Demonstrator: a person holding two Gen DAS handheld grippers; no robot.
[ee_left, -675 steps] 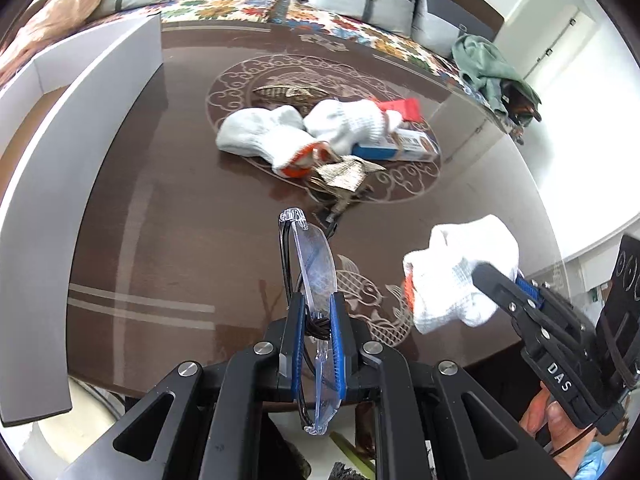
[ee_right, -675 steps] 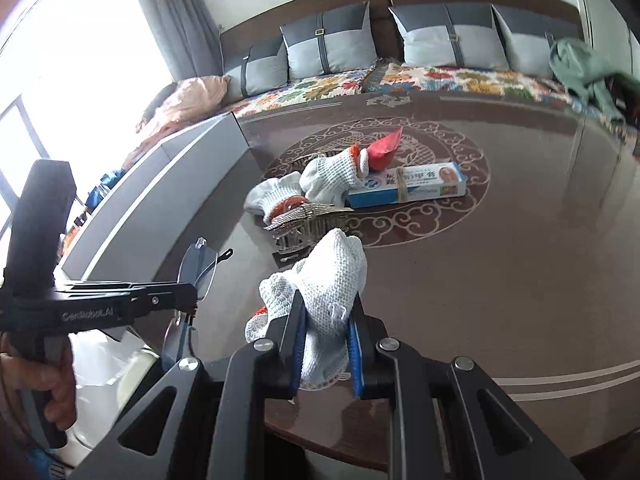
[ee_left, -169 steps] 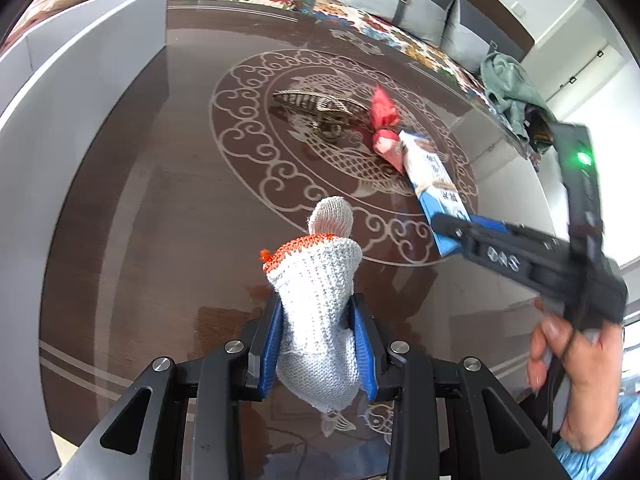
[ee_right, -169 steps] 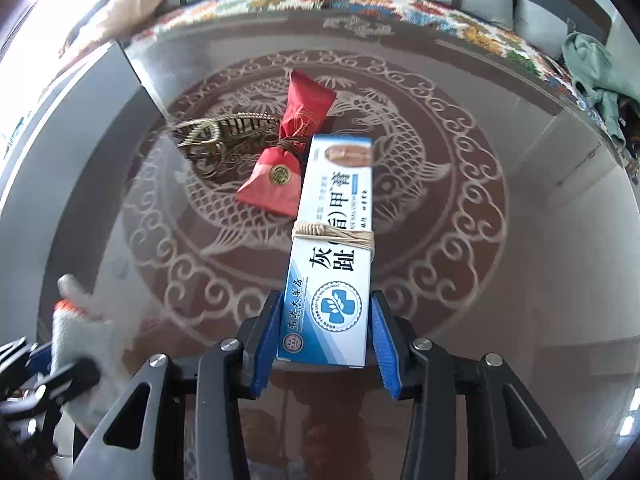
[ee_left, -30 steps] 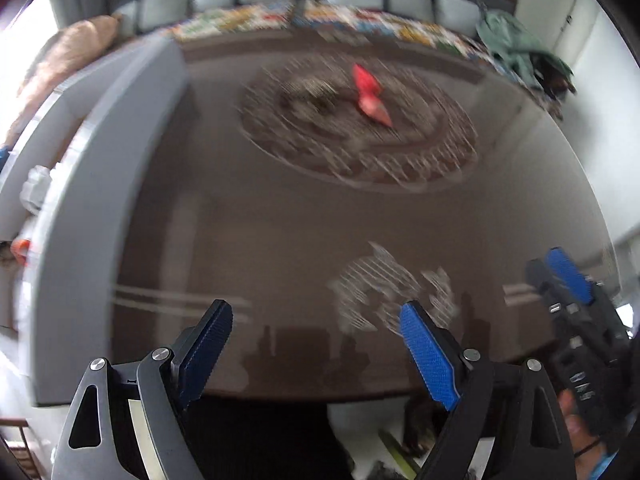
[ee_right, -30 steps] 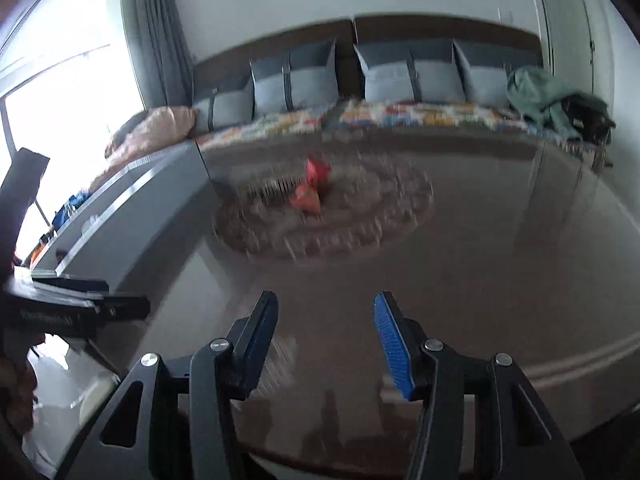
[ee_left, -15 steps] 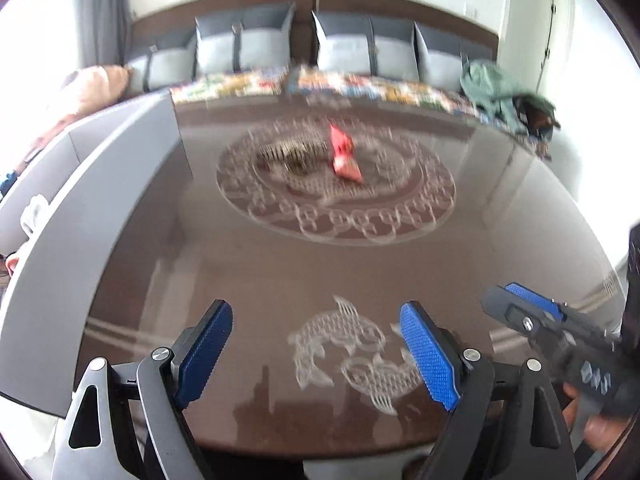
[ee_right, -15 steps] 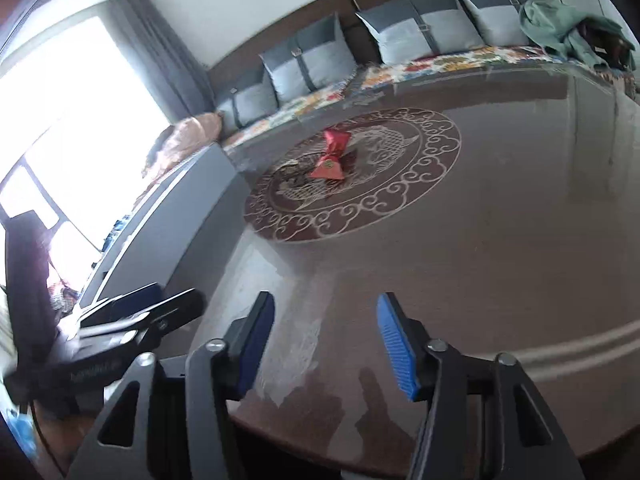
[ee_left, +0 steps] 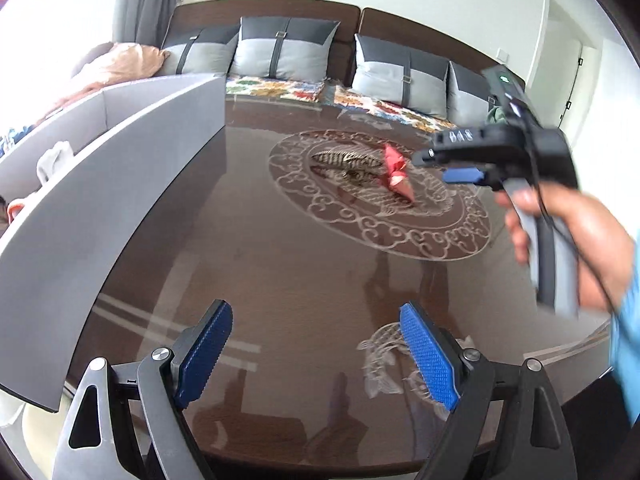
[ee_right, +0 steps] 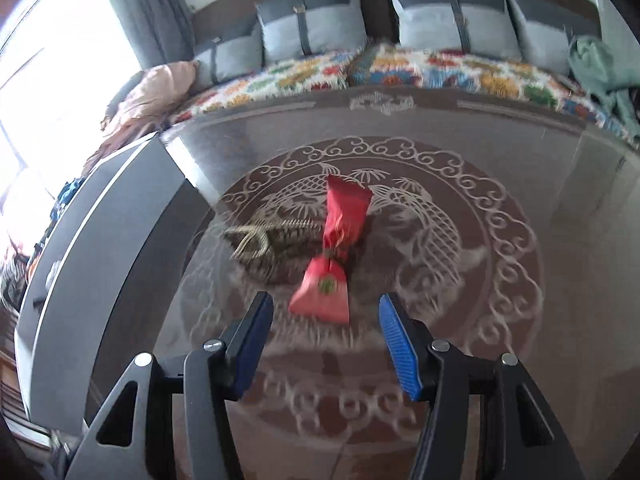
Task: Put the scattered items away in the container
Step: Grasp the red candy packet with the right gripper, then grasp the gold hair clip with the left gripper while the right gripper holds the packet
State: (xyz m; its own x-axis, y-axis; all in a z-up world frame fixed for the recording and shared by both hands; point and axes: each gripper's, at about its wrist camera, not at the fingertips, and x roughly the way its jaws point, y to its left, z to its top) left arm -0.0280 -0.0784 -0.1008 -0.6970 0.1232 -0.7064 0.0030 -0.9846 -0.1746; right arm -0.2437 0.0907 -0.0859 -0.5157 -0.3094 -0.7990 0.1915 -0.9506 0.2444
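Right gripper, jaws spread wide and just opened further, nothing between the pads; it hangs over the round ornament in the glossy brown table, its blue fingertips flanking the near end of the red pouch without touching it; left gripper, jaws likewise wide and empty, poised above the near edge of the table beside the etched fish motif; the red pouch lies on the ornament's centre, tied at its waist, wider end toward the right gripper; a striped, gold-toned clip-like object, blurred, lies just to its left, touching or nearly so; the grey container stands along the table's left edge, a white glove visible inside; the right hand grips its tool's handle in the left wrist view; beyond the table, a sofa with grey cushions and a floral cover.
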